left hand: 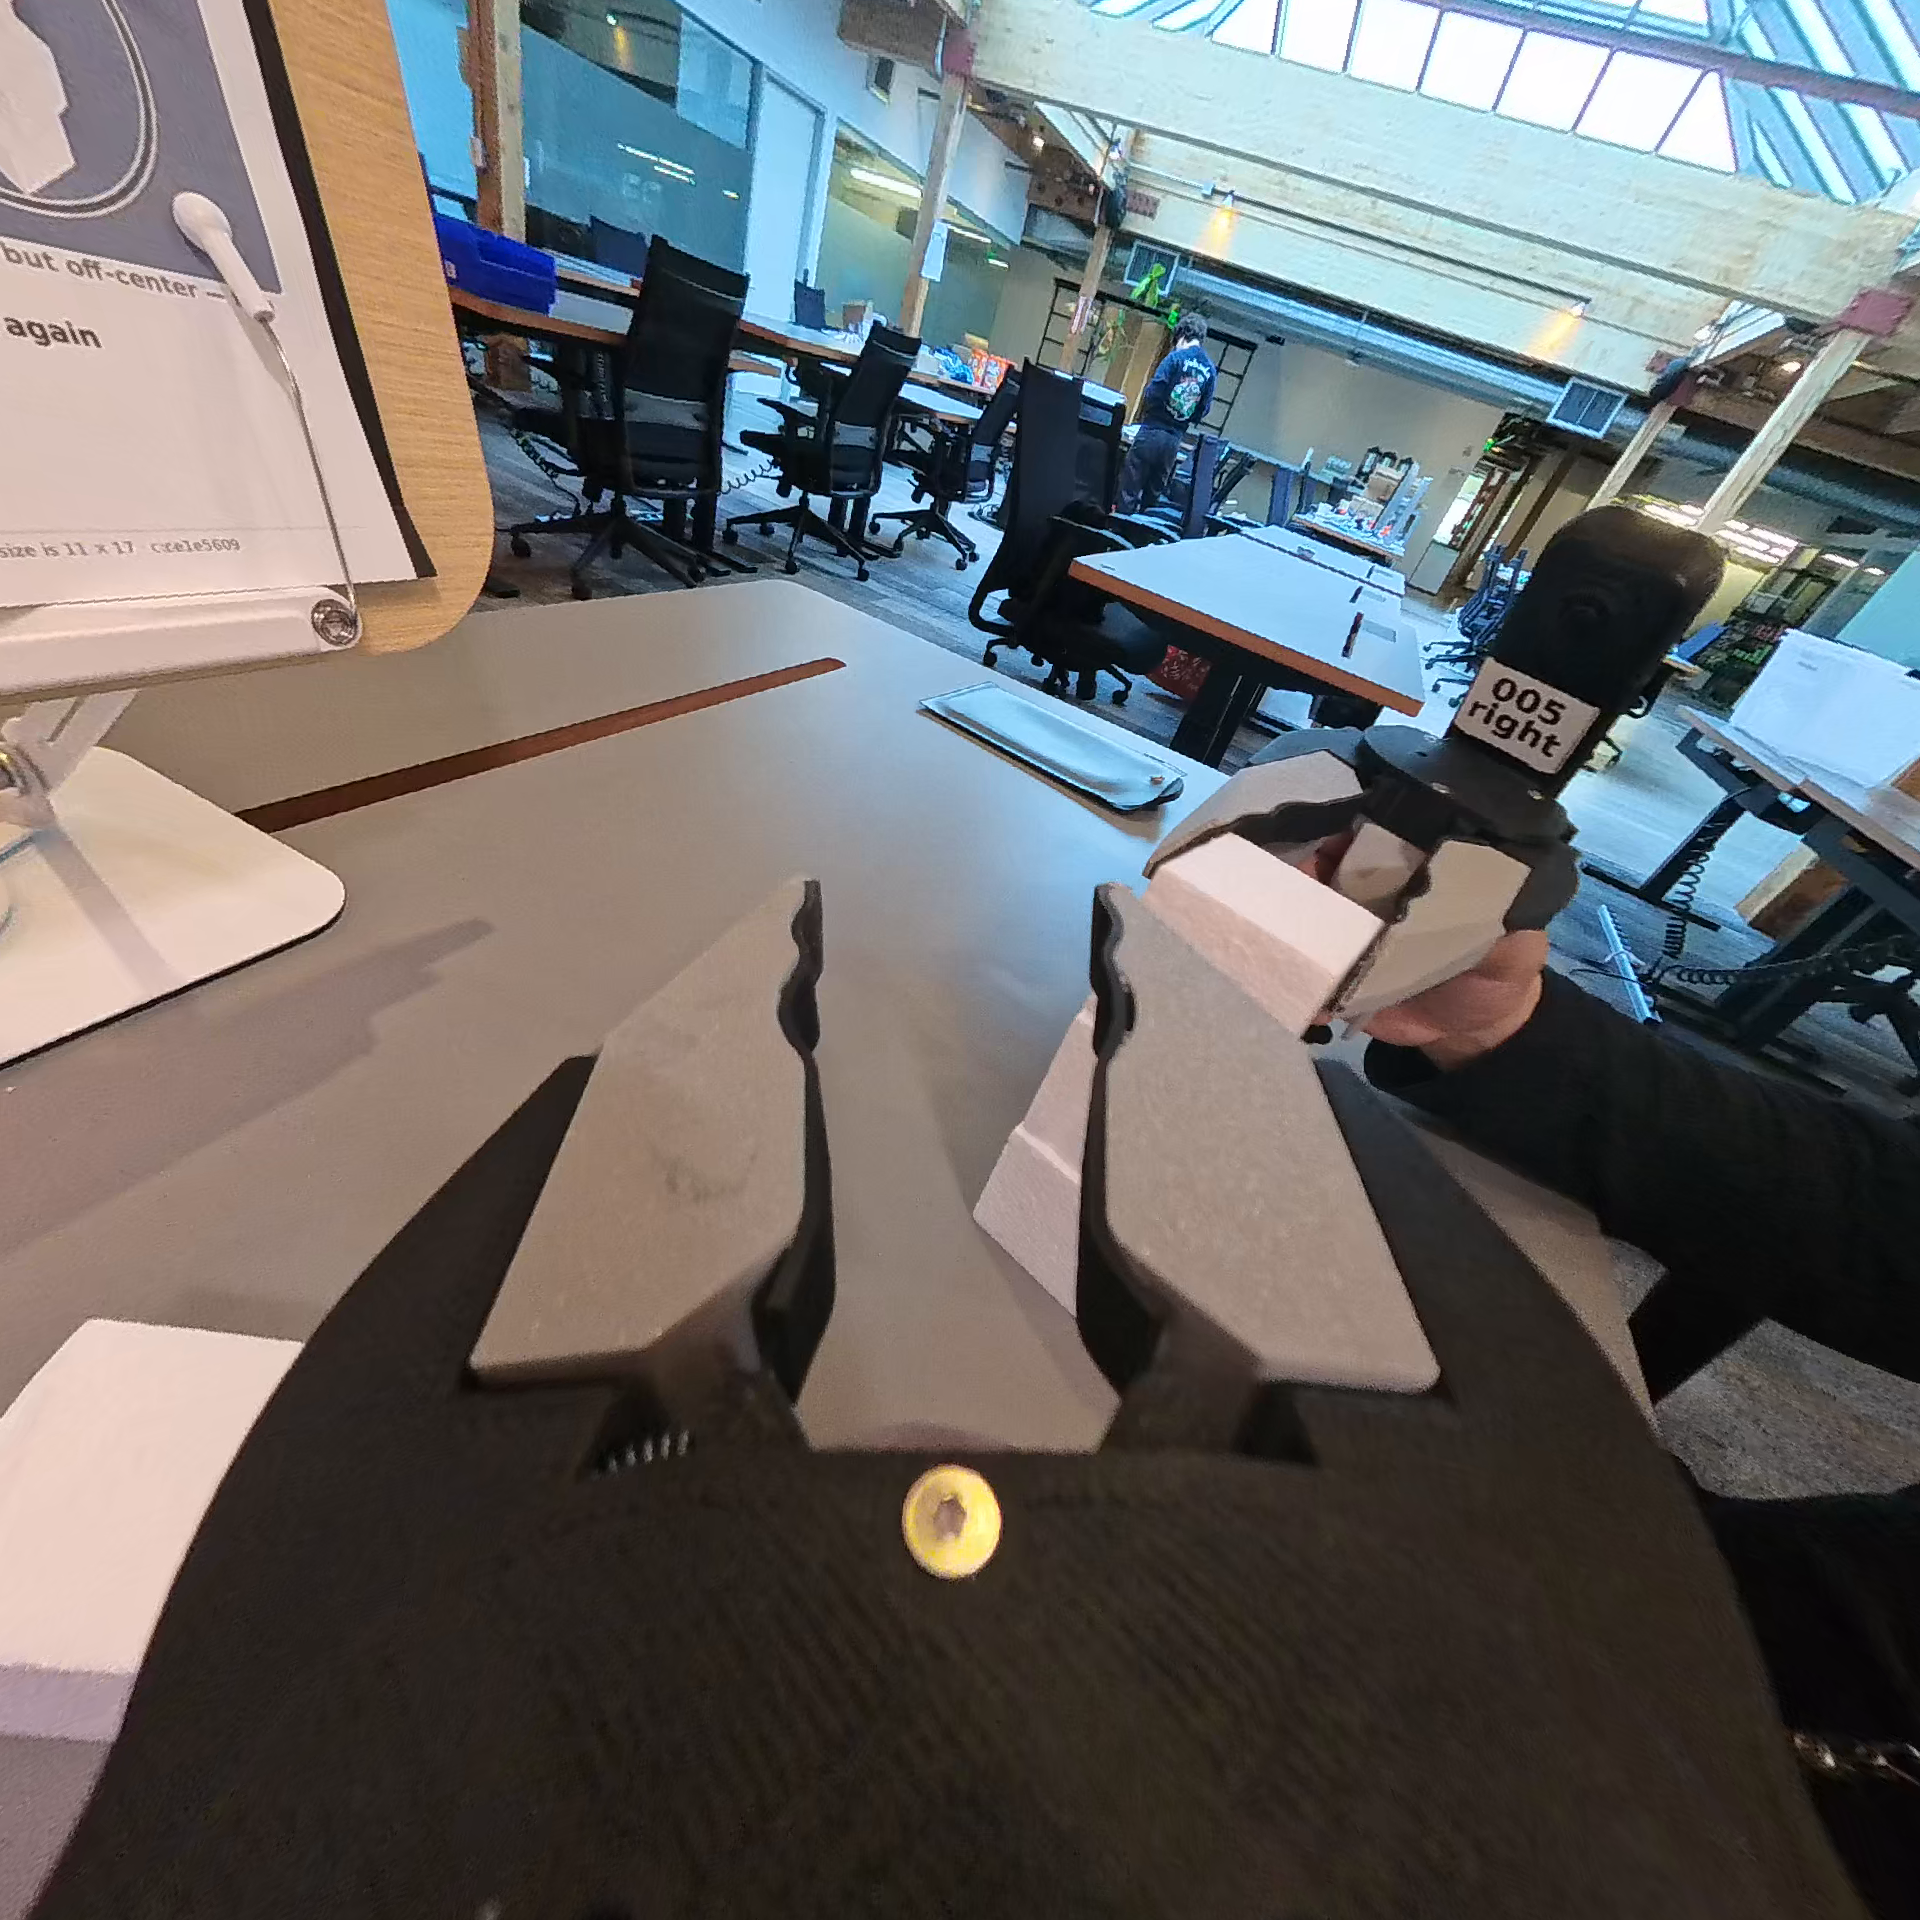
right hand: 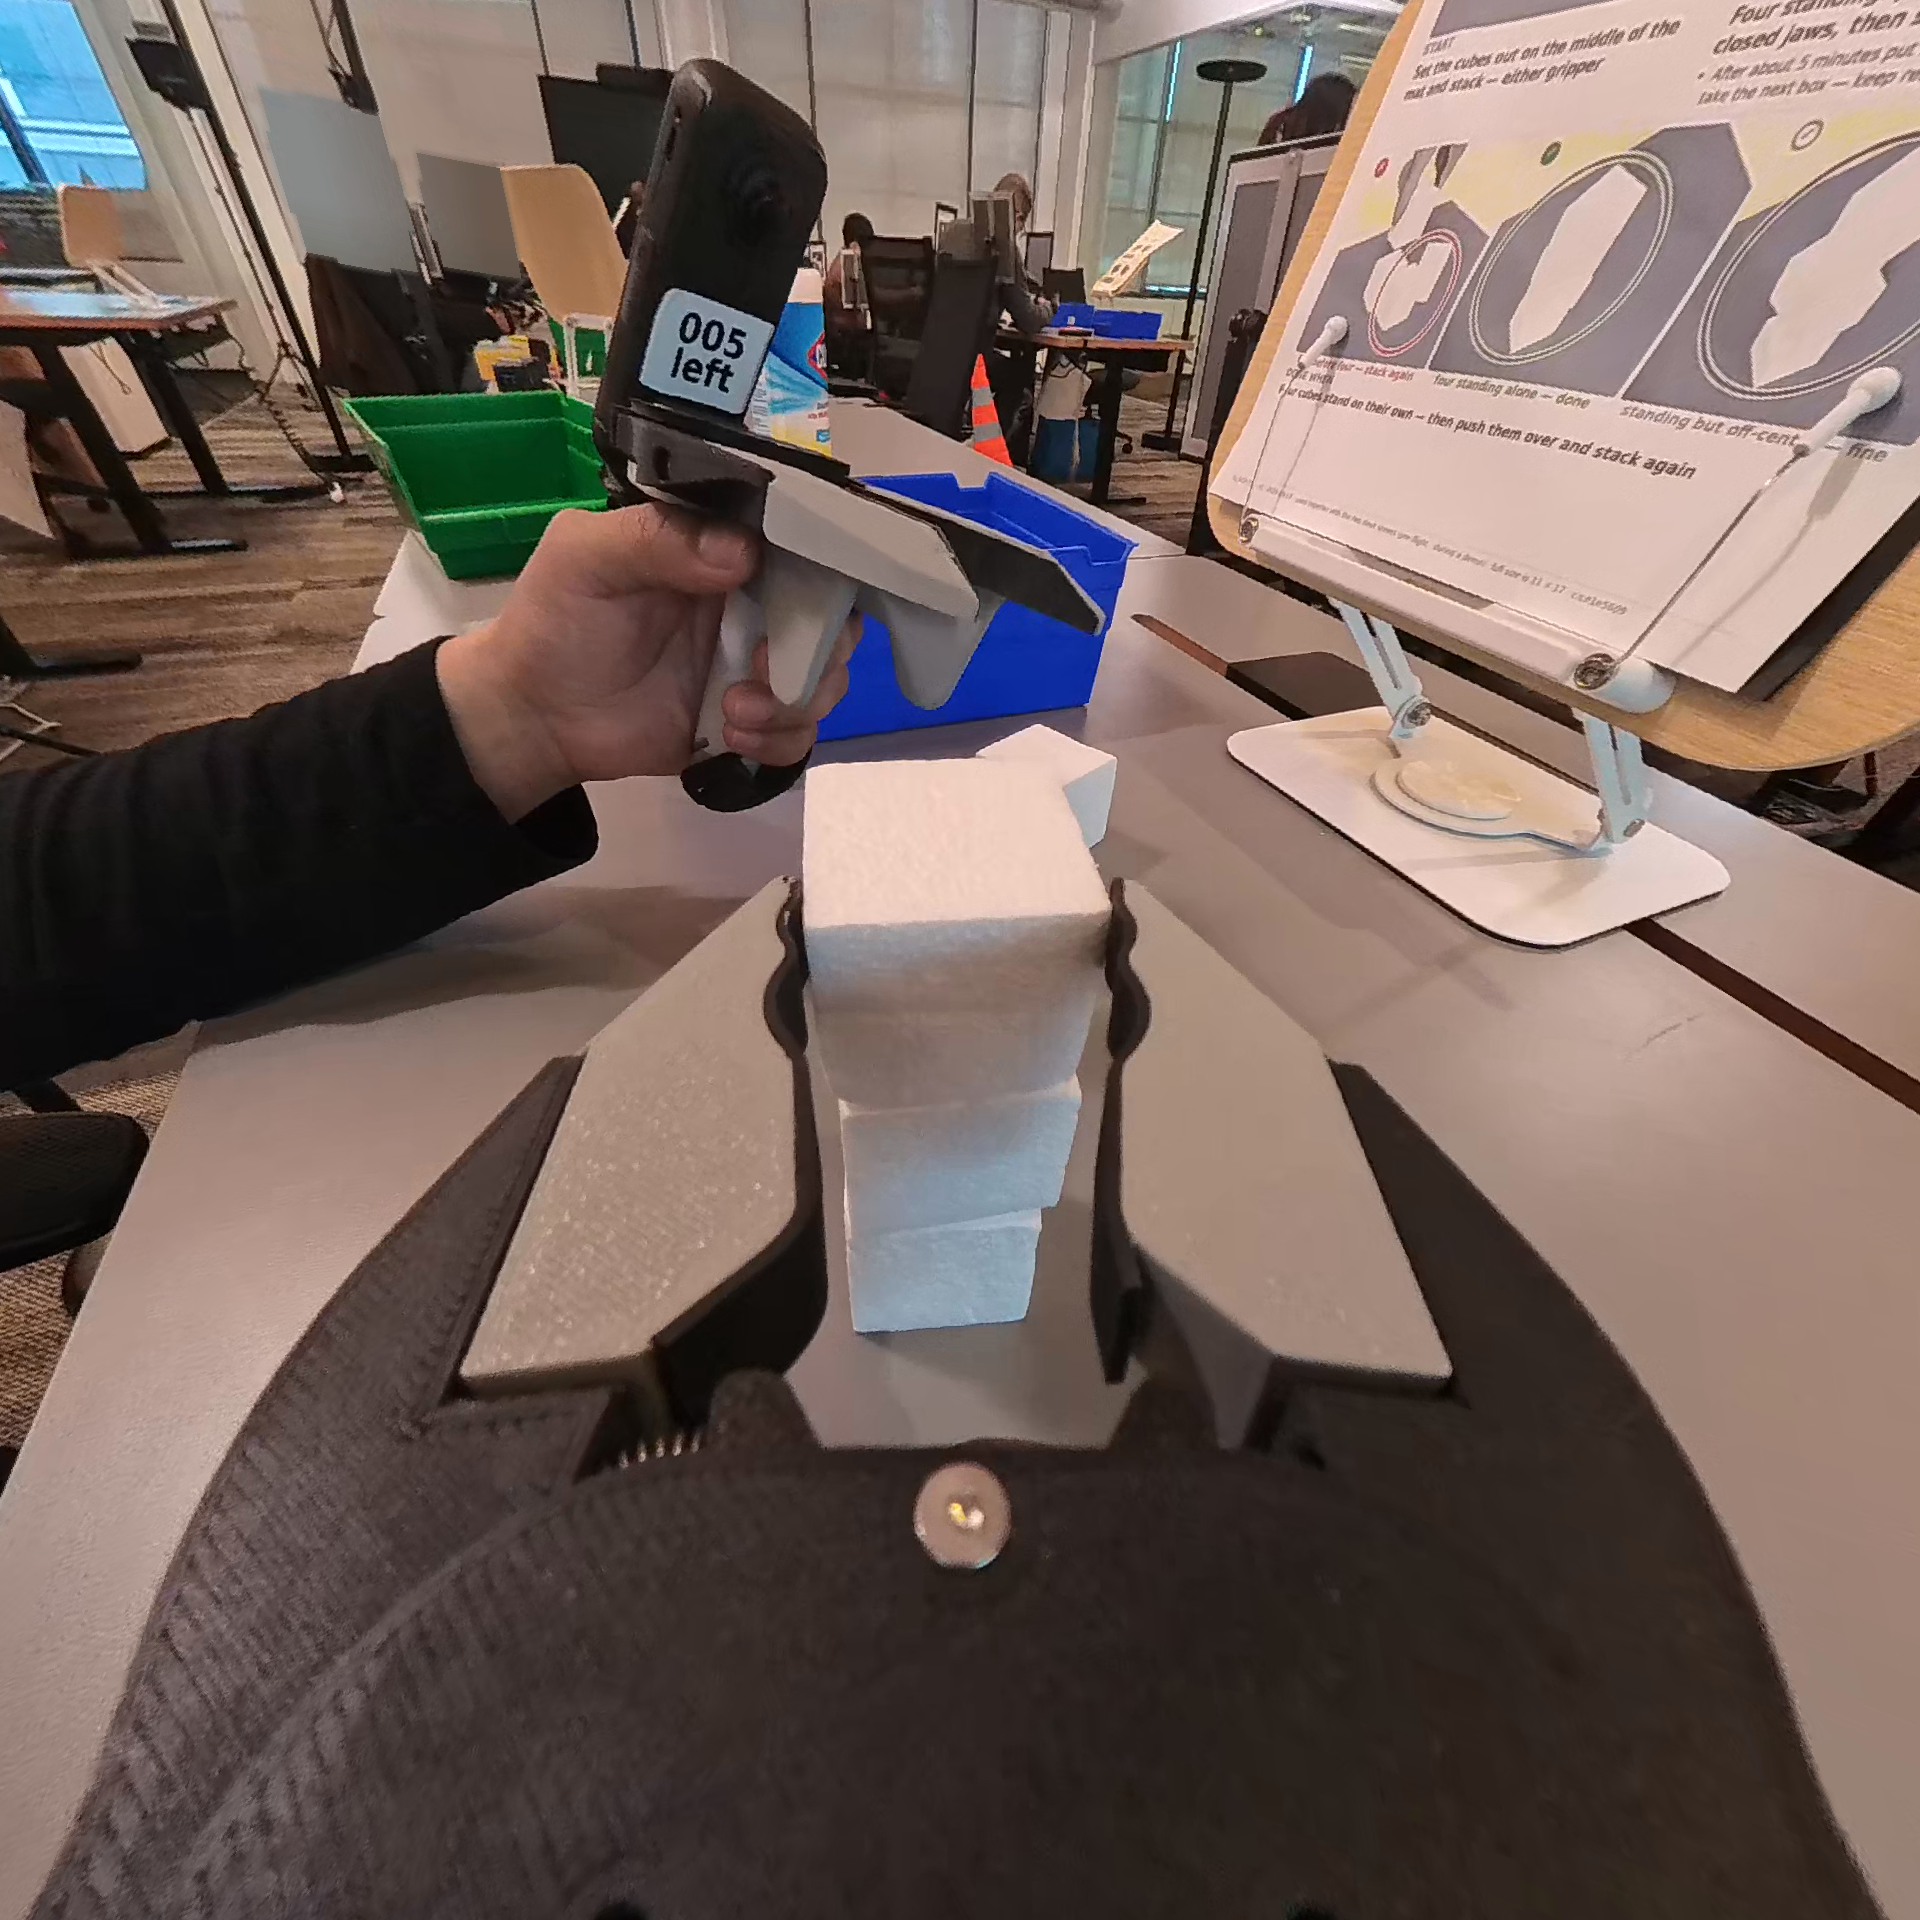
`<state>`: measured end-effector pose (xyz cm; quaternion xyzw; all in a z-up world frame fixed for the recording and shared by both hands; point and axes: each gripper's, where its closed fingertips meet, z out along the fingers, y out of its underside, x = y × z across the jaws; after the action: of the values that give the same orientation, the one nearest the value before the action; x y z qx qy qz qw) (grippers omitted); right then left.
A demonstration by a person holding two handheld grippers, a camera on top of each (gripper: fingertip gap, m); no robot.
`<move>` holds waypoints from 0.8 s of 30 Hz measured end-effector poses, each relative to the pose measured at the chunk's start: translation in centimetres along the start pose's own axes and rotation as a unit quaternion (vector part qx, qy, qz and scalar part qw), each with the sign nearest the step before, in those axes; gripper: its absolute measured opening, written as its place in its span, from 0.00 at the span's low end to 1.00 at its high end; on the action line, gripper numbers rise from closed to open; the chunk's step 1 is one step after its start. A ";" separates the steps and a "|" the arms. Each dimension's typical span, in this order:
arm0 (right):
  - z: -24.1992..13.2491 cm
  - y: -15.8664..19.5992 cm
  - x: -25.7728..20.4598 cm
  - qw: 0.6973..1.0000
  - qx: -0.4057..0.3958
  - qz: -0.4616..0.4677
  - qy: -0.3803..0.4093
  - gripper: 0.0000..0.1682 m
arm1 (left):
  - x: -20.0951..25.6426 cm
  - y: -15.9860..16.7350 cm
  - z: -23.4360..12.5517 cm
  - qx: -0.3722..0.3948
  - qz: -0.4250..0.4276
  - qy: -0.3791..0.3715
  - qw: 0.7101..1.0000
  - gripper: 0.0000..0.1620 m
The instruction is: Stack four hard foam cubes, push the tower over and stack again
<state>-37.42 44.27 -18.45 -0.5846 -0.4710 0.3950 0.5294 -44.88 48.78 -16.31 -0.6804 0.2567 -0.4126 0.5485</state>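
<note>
My right gripper (right hand: 954,914) is shut on a white foam cube (right hand: 951,862), held on top of, or just above, two stacked white cubes (right hand: 951,1216) on the grey table (right hand: 1558,1299). I cannot tell if it touches them. A fourth cube (right hand: 1070,774) lies on the table behind the stack. My left gripper (left hand: 951,935) is open and empty, raised above the table to the left of the stack. It also shows in the right wrist view (right hand: 1029,592). The left wrist view shows the right gripper (left hand: 1262,940) with its cube (left hand: 1236,904), the stack (left hand: 1039,1174) partly hidden, and a loose cube (left hand: 104,1507).
A document stand holding an instruction sheet (right hand: 1558,312) stands on its white base (right hand: 1486,842) at the right of the stack. A blue bin (right hand: 997,644) and a green bin (right hand: 478,468) sit at the table's far side. A dark seam (left hand: 540,743) runs across the table. The tips of one gripper are about 10 cm away from the tips of the other.
</note>
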 end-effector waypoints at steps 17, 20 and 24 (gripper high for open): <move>-1.5 -2.4 -0.2 0.998 0.069 -0.011 0.006 0.41 | -4.5 -0.8 -2.9 0.004 0.031 -0.127 0.991 0.36; -2.2 -3.0 0.1 0.996 0.090 0.004 0.006 0.41 | -6.9 0.2 -3.7 -0.018 0.031 -0.180 0.983 0.42; -2.9 -3.2 0.6 0.994 0.104 0.019 0.011 0.41 | -9.4 2.3 -4.4 -0.073 0.035 -0.231 0.970 0.46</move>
<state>-34.94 44.17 -14.84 -0.5397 -0.4102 0.4453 0.5849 -53.33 53.32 -20.84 -0.7861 0.1761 -0.2050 0.5559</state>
